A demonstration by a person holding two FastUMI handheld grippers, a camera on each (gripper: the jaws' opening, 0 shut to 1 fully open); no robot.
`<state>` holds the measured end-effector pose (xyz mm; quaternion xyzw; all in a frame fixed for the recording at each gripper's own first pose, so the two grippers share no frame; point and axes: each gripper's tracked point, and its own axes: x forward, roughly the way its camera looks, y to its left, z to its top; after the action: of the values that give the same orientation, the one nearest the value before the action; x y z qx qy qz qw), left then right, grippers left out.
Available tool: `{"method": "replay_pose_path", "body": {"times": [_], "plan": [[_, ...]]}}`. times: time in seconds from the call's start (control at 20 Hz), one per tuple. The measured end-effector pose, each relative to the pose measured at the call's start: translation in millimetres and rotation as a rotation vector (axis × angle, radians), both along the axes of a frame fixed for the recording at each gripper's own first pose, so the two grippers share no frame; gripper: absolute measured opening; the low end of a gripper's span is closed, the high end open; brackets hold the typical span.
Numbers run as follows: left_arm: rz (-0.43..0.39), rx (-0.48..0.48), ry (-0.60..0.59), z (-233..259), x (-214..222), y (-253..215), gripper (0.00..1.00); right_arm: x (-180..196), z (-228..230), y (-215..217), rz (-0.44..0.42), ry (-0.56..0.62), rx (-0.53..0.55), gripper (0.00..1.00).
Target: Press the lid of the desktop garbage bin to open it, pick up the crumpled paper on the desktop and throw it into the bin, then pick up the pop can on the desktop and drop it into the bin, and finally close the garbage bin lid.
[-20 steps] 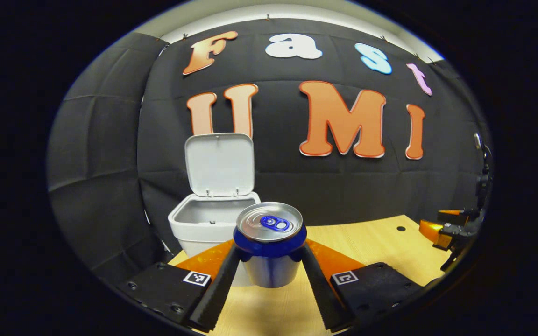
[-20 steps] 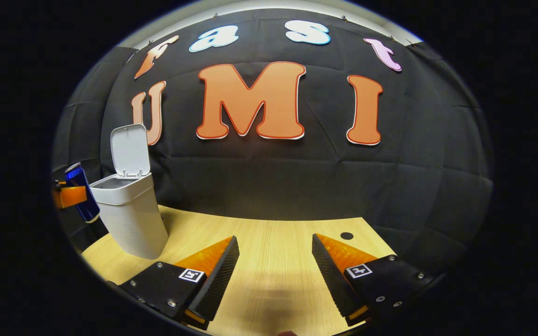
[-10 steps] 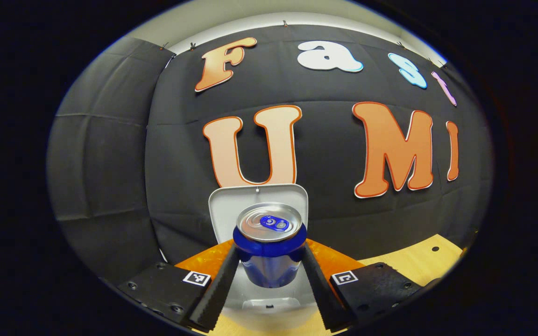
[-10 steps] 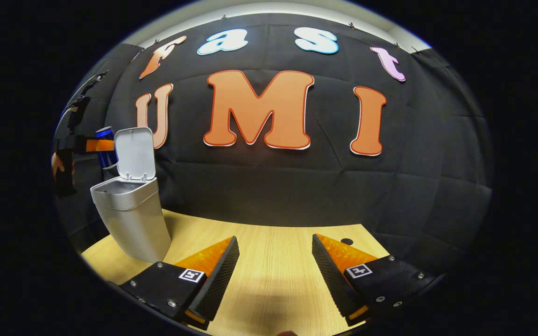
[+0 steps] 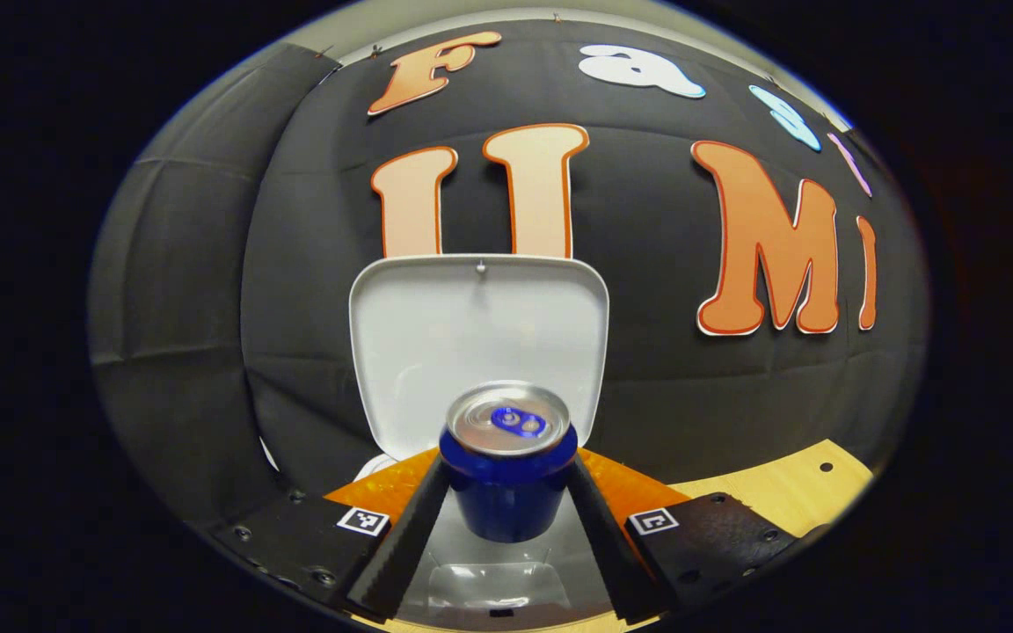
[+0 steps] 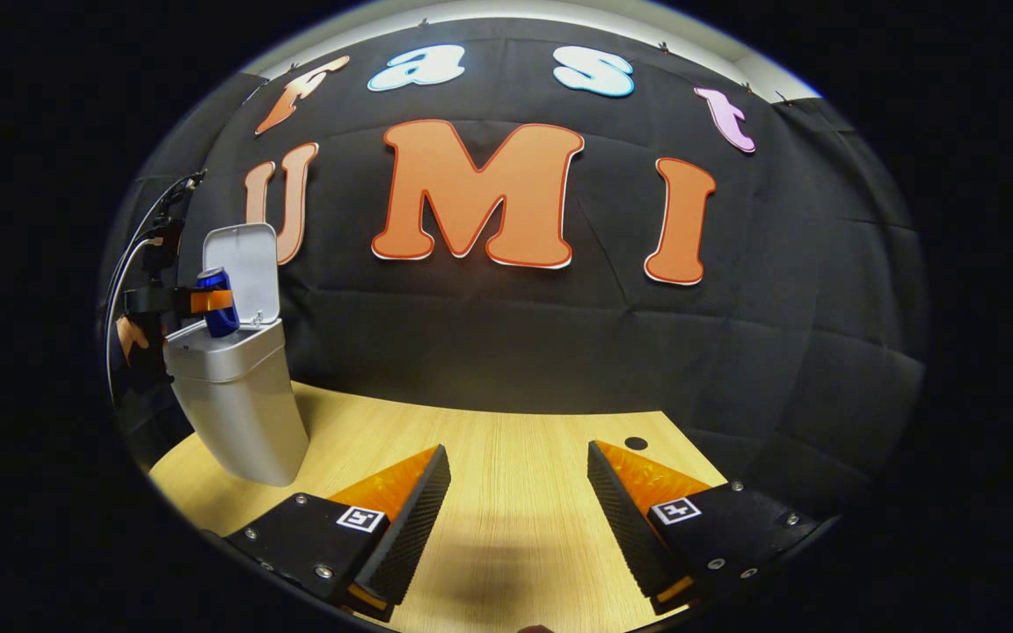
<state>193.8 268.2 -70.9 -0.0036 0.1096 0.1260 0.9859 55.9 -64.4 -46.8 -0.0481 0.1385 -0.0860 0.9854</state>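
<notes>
My left gripper (image 5: 506, 492) pinches the blue aluminium pop can (image 5: 506, 466) above the open white plastic bin (image 6: 229, 396); my right gripper (image 6: 520, 514) has its fingers spread over the wooden tabletop (image 6: 515, 457).

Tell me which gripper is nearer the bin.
Left. The left gripper holds the can right over the open bin; the right gripper hovers open above the table, well aside.

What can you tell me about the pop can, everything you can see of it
The pop can is blue-bodied with a silver metal top and a blue pull tab, which looks unopened. It stands roughly upright, clamped on both sides by the jaws of the left gripper. It hangs over the open mouth of the white garbage bin, in front of the raised lid. In the right gripper view it sits just above the bin's rim, not yet dropped in. Nothing but the jaws touches it.
</notes>
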Motion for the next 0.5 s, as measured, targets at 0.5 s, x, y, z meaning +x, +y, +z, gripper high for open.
{"method": "replay_pose_path", "body": {"times": [0.5], "plan": [[-0.074,0.098,-0.105,82,-5,-14,0.95,3,-2,2,-0.021,0.000,0.006,0.94]]}}
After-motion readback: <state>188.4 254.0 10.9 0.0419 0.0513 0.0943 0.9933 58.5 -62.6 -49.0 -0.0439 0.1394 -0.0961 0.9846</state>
